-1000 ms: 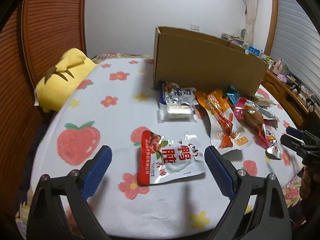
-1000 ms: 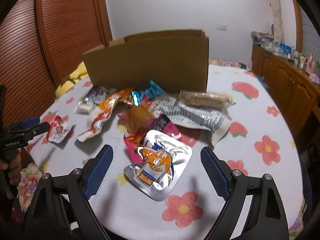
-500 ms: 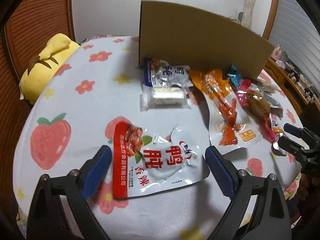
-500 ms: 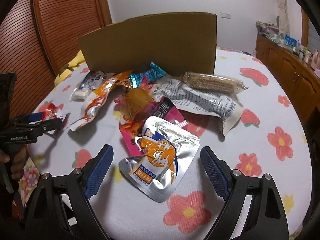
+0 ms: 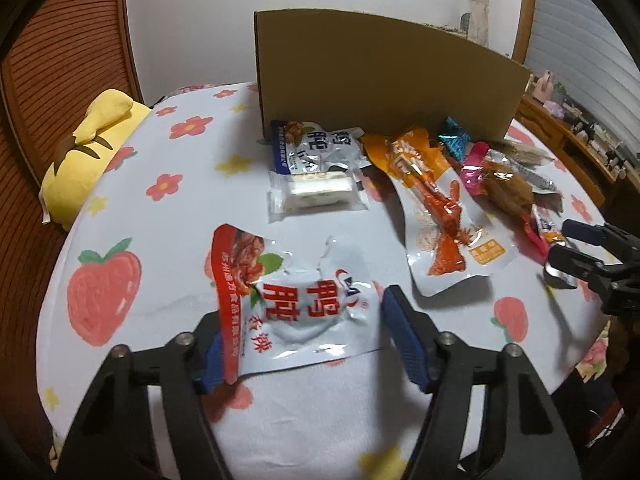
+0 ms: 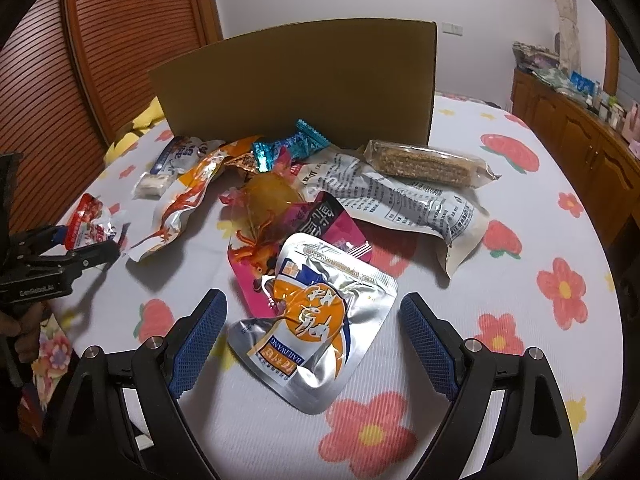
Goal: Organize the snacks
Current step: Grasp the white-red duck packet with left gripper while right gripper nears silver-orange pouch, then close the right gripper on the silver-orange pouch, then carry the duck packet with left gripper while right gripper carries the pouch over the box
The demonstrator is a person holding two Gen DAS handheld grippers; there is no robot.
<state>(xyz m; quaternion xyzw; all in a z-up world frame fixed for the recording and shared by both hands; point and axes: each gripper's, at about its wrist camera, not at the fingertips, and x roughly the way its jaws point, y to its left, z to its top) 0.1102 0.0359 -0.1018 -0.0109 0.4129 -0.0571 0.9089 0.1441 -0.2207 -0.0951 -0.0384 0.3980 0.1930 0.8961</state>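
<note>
We had the red-and-white pouch (image 5: 296,304) lying crosswise between the left gripper (image 5: 300,344) jaws, which were closing on its ends; the right gripper (image 6: 312,336) stood wide apart astride the silver pouch (image 6: 316,328), untouched.

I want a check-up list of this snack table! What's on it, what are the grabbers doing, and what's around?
Surface: white cloth with flowers and strawberries, covering the table.
Job's things: red-and-white foil snack pouch; silver-and-orange foil pouch; long clear-wrapped grain bar; more packets heaped in front of the brown cardboard box.
Clutter: yellow plush cushion at the table's edge.
Grippers: left gripper closing, red-and-white pouch between its jaws; right gripper open around the silver-and-orange pouch.
Cables: nothing seen.
Surroundings: wooden slatted doors, wooden cabinets, white wall.
</note>
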